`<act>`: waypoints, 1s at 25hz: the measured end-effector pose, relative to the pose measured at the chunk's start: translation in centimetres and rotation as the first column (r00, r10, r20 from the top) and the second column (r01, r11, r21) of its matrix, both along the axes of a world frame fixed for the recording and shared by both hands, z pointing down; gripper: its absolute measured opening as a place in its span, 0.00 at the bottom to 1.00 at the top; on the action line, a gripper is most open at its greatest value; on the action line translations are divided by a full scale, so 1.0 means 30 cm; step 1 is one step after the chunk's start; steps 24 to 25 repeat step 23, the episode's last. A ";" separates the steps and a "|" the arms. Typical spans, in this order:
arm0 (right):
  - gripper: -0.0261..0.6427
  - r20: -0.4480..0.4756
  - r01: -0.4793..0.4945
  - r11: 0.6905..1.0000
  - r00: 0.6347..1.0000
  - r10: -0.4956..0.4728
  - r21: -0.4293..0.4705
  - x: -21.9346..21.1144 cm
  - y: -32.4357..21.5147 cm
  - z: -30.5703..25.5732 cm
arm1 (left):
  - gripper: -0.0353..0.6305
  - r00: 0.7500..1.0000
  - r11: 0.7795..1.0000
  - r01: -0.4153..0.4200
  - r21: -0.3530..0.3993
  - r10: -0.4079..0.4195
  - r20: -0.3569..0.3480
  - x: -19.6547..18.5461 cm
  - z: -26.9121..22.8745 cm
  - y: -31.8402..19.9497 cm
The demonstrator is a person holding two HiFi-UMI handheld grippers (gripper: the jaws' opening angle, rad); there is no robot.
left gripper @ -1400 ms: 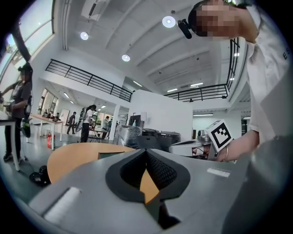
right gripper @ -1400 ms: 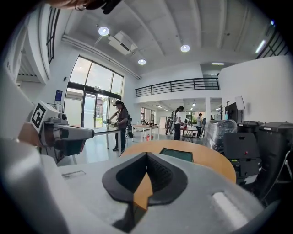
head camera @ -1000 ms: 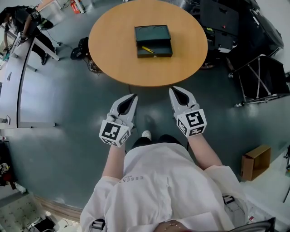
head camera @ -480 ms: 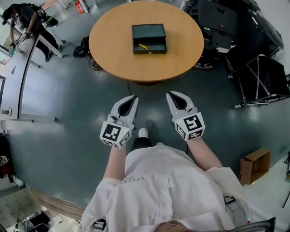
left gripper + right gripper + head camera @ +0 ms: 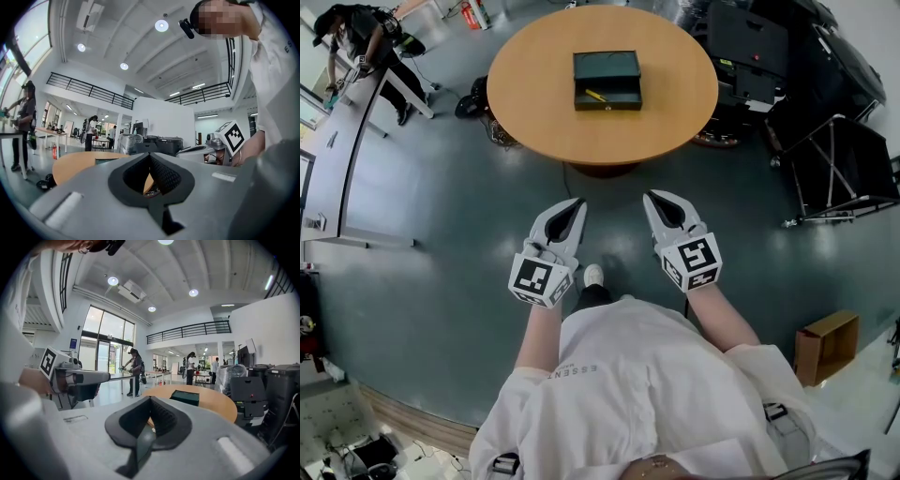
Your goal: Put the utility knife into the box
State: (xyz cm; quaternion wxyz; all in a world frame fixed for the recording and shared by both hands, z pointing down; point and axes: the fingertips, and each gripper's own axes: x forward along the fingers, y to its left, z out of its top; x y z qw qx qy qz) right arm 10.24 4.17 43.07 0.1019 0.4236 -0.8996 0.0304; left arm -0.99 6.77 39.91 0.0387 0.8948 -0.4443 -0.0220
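Dark green rectangular box (image 5: 607,67), open, resting on a round wooden table (image 5: 675,103) close to the tabletop's middle, its long sides running left to right. Two halves in view, one toward the far side and one toward the near edge, though unclear whether the far half lies flat or stands up. Small yellow utility knife (image 5: 596,95) already inside the near half, left of its centre, lying flat and slanted from far left to near right.
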 end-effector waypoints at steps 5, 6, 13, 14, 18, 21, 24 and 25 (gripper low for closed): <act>0.03 0.006 0.003 1.000 1.000 -0.003 0.006 -0.005 0.009 -0.005 | 0.07 1.000 1.000 0.013 0.009 -0.013 0.014 -0.006 0.000 0.010; 0.03 0.002 0.002 1.000 1.000 -0.002 0.004 -0.005 0.007 -0.004 | 0.07 1.000 1.000 0.010 0.010 -0.010 0.018 -0.004 -0.002 0.011; 0.03 -0.022 -0.011 1.000 1.000 0.011 0.001 0.005 0.001 0.008 | 0.07 1.000 1.000 0.003 0.004 -0.004 0.030 -0.005 0.004 0.017; 0.03 -0.022 -0.010 1.000 1.000 0.010 0.002 0.002 0.002 0.007 | 0.07 1.000 1.000 0.006 0.002 -0.006 0.029 -0.008 0.004 0.017; 0.03 -0.021 -0.007 1.000 1.000 0.007 -0.003 -0.010 0.005 0.015 | 0.07 1.000 1.000 0.004 -0.002 -0.004 0.027 -0.015 0.009 0.015; 0.03 -0.025 -0.009 1.000 1.000 0.008 -0.010 -0.015 0.003 0.027 | 0.07 1.000 1.000 0.003 -0.007 -0.003 0.027 -0.020 0.017 0.013; 0.03 -0.026 -0.011 1.000 1.000 0.011 -0.014 -0.018 -0.001 0.034 | 0.07 1.000 1.000 0.003 -0.009 -0.003 0.027 -0.026 0.024 0.010; 0.03 -0.026 -0.011 1.000 1.000 0.011 -0.014 -0.018 -0.001 0.034 | 0.07 1.000 1.000 0.003 -0.009 -0.003 0.027 -0.026 0.024 0.010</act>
